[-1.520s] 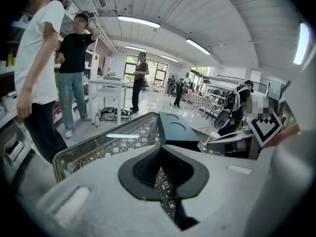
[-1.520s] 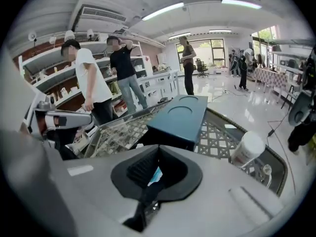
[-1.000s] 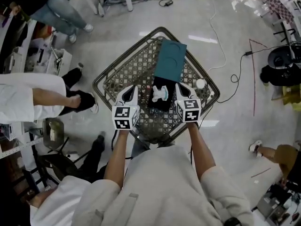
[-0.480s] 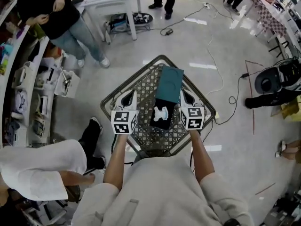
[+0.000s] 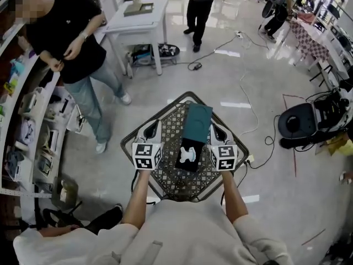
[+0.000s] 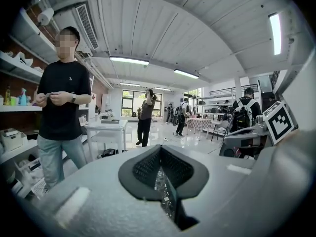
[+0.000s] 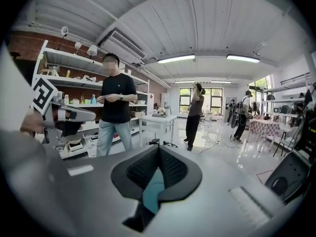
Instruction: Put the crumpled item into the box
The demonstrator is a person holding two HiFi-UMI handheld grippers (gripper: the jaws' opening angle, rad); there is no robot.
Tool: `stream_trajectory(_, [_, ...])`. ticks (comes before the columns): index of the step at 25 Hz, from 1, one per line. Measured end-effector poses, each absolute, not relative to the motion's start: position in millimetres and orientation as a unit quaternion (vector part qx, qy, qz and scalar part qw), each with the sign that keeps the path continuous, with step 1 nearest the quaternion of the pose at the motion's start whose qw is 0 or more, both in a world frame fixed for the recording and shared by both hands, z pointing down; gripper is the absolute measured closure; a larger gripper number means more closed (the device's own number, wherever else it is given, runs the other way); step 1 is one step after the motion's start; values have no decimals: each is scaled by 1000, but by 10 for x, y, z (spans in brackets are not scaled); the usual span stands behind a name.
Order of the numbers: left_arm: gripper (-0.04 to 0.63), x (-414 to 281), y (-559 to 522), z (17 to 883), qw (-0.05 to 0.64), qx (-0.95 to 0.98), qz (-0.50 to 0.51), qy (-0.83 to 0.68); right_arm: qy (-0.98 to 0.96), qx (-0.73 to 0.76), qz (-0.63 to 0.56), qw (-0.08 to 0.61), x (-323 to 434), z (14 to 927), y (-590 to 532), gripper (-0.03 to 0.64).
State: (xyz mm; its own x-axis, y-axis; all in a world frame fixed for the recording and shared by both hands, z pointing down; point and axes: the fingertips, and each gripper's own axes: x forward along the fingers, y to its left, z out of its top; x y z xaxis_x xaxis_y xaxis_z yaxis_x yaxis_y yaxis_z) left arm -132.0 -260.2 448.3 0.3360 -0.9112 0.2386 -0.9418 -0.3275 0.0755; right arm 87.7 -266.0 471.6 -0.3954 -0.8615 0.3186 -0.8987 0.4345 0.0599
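Note:
A white crumpled item point(image 5: 188, 154) lies inside a small black box point(image 5: 194, 143) on a round wire-mesh table point(image 5: 165, 175). A teal lid point(image 5: 197, 121) lies just beyond the box. My left gripper point(image 5: 150, 127) rests left of the box and my right gripper point(image 5: 217, 130) right of it, both apart from it and pointing away from me. In the left gripper view the left gripper point(image 6: 159, 152) is shut on nothing, with mesh showing below the tips. The right gripper point(image 7: 159, 152) is likewise shut and empty, with teal showing through the gap below.
A person in a black top point(image 5: 66, 32) stands at the far left by shelves point(image 5: 22, 120). A white table point(image 5: 138, 15) and another person point(image 5: 201, 4) are at the back. Cables point(image 5: 242, 76) cross the floor. A black wheeled base point(image 5: 300, 123) sits at the right.
The head view has tilted up, so the table looks smaller and more of the room shows. Both grippers keep their places beside the box. The person in white at left has left view.

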Motion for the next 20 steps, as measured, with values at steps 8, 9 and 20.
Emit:
stream_trajectory(8, [589, -1318, -2411, 4381, 88, 813, 70, -571, -832, 533, 42, 147, 915, 4611, -2442, 618])
stream_trajectory(9, [589, -1318, -2375, 4371, 87, 813, 69, -571, -832, 533, 41, 146, 919, 4600, -2407, 618])
stream_trajectory(20, [589, -1253, -2281, 4340, 87, 815, 71, -568, -831, 535, 39, 147, 959, 4561, -2297, 618])
